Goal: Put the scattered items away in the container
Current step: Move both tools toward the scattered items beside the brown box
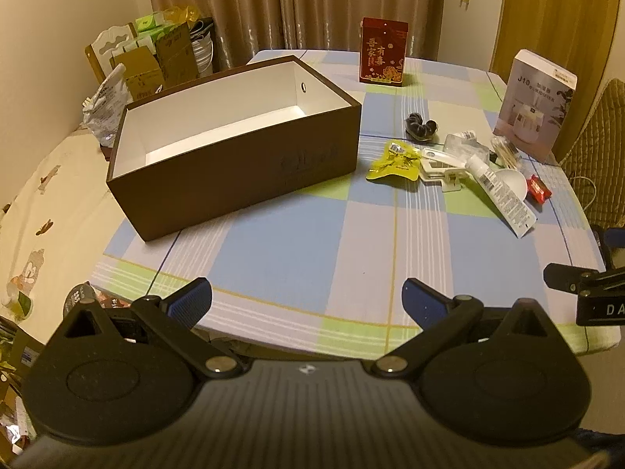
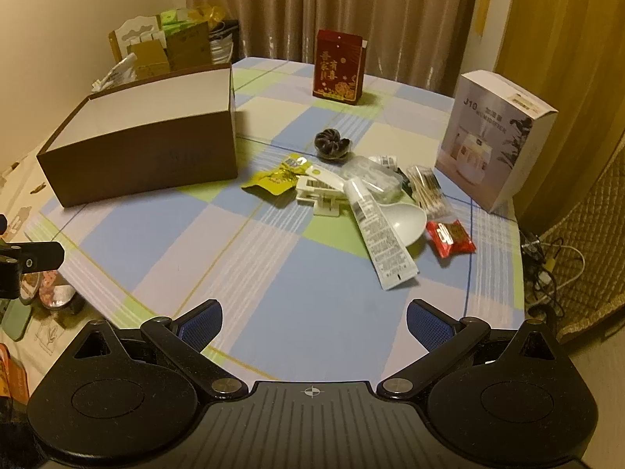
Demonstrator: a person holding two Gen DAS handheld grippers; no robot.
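Observation:
An empty brown box (image 1: 234,164) (image 2: 144,164) with a white inside stands on the left of the checked table. To its right lies a heap of small items: a yellow packet (image 1: 394,162) (image 2: 275,179), a white clip (image 2: 322,193), a white tube (image 1: 502,193) (image 2: 381,234), a white spoon (image 2: 410,217), a red sachet (image 1: 539,189) (image 2: 451,238), cotton swabs (image 2: 427,189) and a dark scrunchie (image 1: 420,125) (image 2: 332,142). My left gripper (image 1: 306,301) hangs open over the table's near edge. Also open, my right gripper (image 2: 314,324) hovers short of the heap. Both hold nothing.
A red gift box (image 1: 383,52) (image 2: 338,66) stands at the back of the table, a white humidifier box (image 1: 533,103) (image 2: 494,138) at the right. Cartons and bags (image 1: 156,54) pile up behind the brown box. Cables (image 2: 554,265) lie beyond the right edge.

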